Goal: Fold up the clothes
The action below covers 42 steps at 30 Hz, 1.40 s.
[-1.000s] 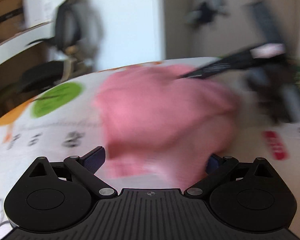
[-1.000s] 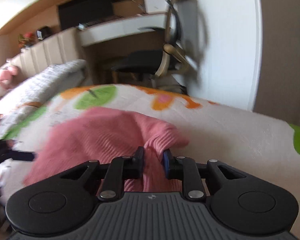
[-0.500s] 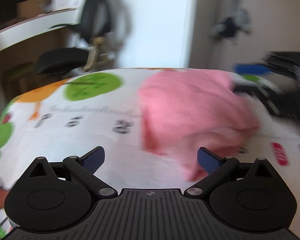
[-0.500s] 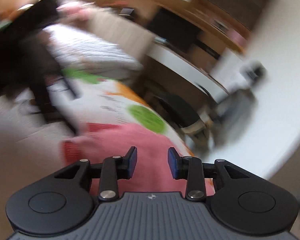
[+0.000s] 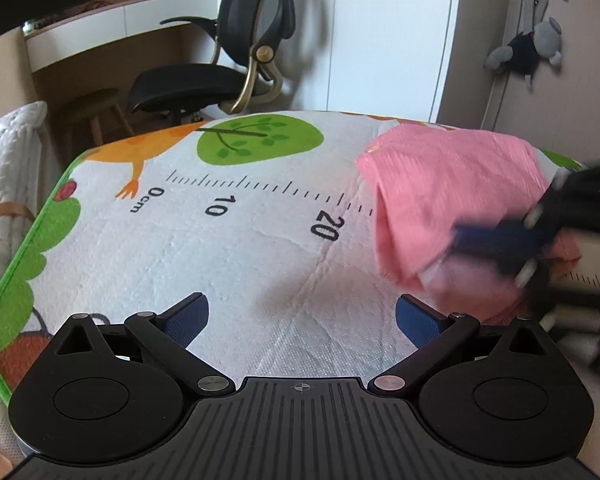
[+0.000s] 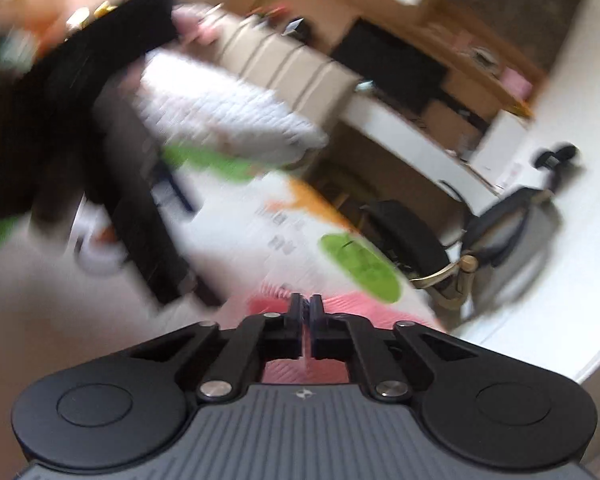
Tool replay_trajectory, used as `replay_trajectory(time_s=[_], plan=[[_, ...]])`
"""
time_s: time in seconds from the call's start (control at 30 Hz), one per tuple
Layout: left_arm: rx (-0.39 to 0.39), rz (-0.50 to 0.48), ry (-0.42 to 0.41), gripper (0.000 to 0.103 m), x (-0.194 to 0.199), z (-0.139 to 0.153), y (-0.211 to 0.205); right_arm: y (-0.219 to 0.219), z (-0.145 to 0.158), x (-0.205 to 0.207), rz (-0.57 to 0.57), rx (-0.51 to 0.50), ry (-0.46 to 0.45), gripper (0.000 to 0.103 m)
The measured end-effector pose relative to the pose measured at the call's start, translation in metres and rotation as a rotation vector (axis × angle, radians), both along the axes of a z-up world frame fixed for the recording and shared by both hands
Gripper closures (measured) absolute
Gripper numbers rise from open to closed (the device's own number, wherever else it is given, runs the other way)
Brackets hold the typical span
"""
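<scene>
Left gripper [image 5: 302,318]: jaws wide, empty, above printed mat [image 5: 220,248]. Pink garment [image 5: 452,200]: bunched at the mat's right. Right gripper [image 5: 460,240]: blurred, against the garment. Office chair [image 5: 220,60]: behind.

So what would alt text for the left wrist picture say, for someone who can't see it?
A crumpled pink knitted garment lies on a white play mat printed with a ruler and green tree, the blurred right gripper at it. In front, the left gripper is open and empty; a black office chair stands behind.

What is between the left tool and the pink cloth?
Only bare mat, seen in the left wrist view. The left tool is open and apart from the pink cloth.
</scene>
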<state>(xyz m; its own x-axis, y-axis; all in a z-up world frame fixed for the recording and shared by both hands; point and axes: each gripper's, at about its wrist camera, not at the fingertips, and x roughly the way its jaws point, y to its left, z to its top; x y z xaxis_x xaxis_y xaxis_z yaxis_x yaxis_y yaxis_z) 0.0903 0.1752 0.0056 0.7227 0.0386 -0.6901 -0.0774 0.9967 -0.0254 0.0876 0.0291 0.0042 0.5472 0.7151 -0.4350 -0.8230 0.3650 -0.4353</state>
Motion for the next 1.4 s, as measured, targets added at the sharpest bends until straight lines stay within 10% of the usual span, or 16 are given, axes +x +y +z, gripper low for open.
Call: replay_trajectory(time_s=[0.23, 0.47, 0.6, 0.83, 1.0, 1.4], plan=[[-0.016, 0.017, -0.011, 0.001, -0.001, -0.001, 0.004, -0.018, -0.023, 0.003, 0.033, -0.055, 0.278, 0.101], [-0.038, -0.053, -0.111, 0.001, 0.000, 0.023, -0.010, -0.076, -0.008, -0.007, 0.037, -0.030, 0.317, 0.100], [-0.109, -0.184, -0.199, 0.001, 0.003, 0.034, -0.029, -0.121, 0.023, 0.044, -0.166, 0.132, 0.390, 0.068], [-0.210, -0.369, -0.192, 0.001, 0.034, 0.011, -0.075, -0.115, -0.002, 0.143, -0.394, 0.296, 0.640, 0.064], [-0.144, -0.348, -0.202, 0.000, 0.033, -0.020, -0.082, -0.072, -0.039, 0.142, -0.380, 0.172, 0.537, 0.061], [-0.161, -0.333, -0.182, 0.000, 0.027, -0.020, -0.077, -0.024, 0.014, 0.143, -0.304, 0.135, 0.388, 0.060]])
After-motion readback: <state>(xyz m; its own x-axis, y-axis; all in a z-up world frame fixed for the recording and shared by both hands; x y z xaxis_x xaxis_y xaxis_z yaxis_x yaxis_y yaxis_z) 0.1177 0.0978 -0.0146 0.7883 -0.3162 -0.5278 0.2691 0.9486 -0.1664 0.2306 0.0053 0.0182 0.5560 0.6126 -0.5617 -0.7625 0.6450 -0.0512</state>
